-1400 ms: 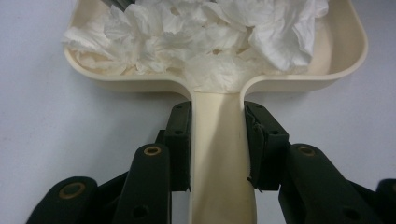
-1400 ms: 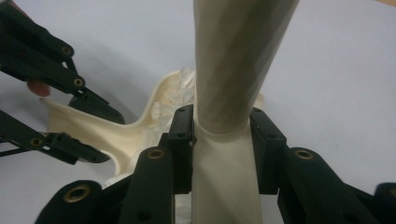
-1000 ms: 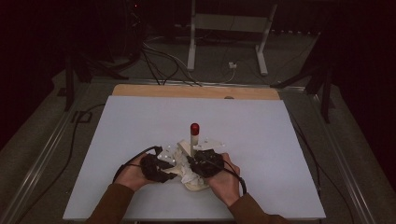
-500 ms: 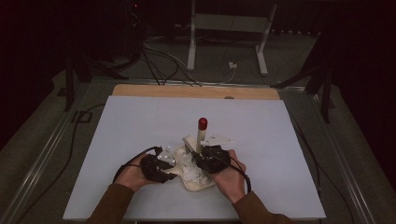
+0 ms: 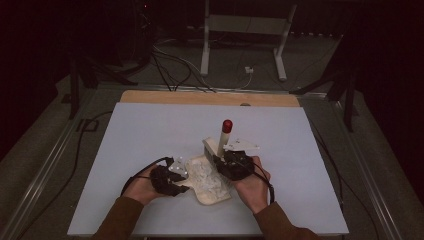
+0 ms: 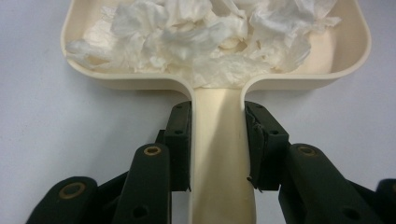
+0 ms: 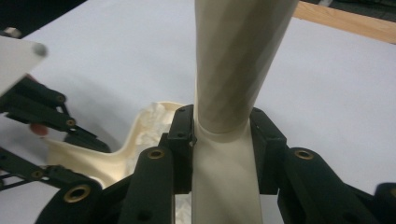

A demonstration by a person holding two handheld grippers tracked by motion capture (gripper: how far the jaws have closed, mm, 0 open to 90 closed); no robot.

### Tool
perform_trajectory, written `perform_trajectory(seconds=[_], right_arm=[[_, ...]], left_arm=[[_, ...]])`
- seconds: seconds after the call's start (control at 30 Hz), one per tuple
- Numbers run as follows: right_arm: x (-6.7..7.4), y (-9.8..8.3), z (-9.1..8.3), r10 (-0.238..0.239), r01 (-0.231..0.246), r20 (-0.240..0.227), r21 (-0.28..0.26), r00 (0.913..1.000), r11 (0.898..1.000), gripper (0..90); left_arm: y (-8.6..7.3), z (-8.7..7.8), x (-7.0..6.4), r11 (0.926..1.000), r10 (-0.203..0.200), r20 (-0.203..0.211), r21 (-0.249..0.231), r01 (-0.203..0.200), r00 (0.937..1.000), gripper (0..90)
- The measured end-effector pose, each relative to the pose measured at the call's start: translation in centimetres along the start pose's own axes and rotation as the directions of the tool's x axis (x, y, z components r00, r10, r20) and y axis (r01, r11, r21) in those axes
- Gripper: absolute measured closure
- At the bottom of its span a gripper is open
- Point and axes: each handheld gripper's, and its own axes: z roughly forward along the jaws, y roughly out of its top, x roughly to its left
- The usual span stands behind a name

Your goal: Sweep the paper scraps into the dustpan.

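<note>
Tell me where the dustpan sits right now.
In the high view the cream dustpan lies on the white table near its front edge, between the two hands, its handle clamped in the left tongs and crumpled paper filling it.

From my left gripper (image 5: 186, 176), the way toward three o'clock is blocked at once by the dustpan (image 5: 212, 192) heaped with crumpled tissue (image 6: 201, 35). Just beyond it my right gripper (image 5: 220, 159) and the brush (image 5: 222, 140), its handle tilting up toward twelve, wall off the one o'clock side. Toward nine, ten and eleven o'clock the white table (image 5: 145, 130) lies bare to its edges. From my right gripper, twelve through four o'clock is open table as well. My own forearms close off six.
</note>
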Motion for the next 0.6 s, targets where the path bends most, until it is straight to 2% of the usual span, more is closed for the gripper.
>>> perform_trajectory(seconds=[0.23,0.37,0.53,0.6], right_arm=[[-1.0,-0.7,0.5,-0.014,0.013,0.057,0.024,0.9983,1.000,67.4],[-1.2,-1.5,1.1,-0.016,0.013,0.071,0.050,0.9973,0.999,67.4],[-0.7,-2.3,1.7,-0.027,0.023,0.069,0.069,0.9973,0.997,67.4],[-0.3,-2.3,1.8,-0.041,0.036,0.065,0.072,0.9971,0.997,67.4]], left_arm=[[0.0,0.0,0.0,1.0000,-0.001,0.000,0.000,0.001,1.0000,66.5],[0.0,0.0,0.0,1.0000,0.000,0.001,0.002,0.000,1.0000,66.5],[0.0,0.0,0.1,0.9999,0.007,0.001,0.008,-0.007,1.0000,66.5],[0.0,0.0,0.1,1.0000,-0.001,0.001,0.002,0.001,1.0000,66.5]])
